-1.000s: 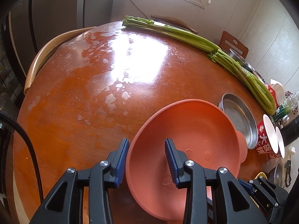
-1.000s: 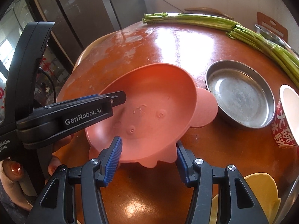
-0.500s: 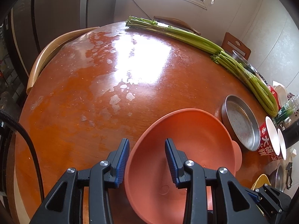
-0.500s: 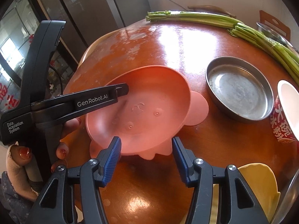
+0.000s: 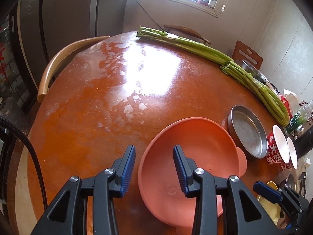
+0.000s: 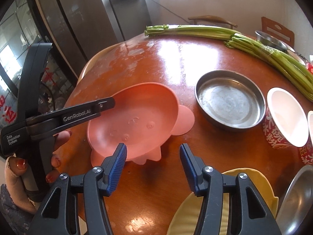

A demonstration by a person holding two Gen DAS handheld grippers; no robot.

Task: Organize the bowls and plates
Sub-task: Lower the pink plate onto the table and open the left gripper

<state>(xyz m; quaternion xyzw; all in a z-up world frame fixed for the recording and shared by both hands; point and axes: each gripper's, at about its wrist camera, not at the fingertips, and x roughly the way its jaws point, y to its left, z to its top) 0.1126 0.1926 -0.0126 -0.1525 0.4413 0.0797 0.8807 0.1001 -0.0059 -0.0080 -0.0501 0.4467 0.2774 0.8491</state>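
A pink animal-shaped bowl [image 5: 195,156] [image 6: 137,117] rests on the round wooden table [image 5: 97,117]. My left gripper [image 5: 153,150] straddles the bowl's left rim, one finger outside and one inside, with a wide gap and no pad pressing. In the right wrist view one of its fingers [image 6: 105,105] reaches over that rim, held by a hand. My right gripper [image 6: 153,147] hovers open just short of the bowl's near edge, nothing between its pads. A steel pan [image 5: 248,135] [image 6: 228,99] sits right of the bowl.
Two paper noodle cups [image 6: 283,117] stand right of the pan. A yellow plate [image 6: 254,180] and a steel bowl [image 6: 299,195] lie under the right gripper. Long celery stalks [image 5: 195,45] run along the table's far edge. Chairs ring the table.
Both grippers have pulled back and risen a little. The bowl's near edge, earlier between the right gripper's fingers, now lies just beyond its tips. The left gripper still straddles the rim.
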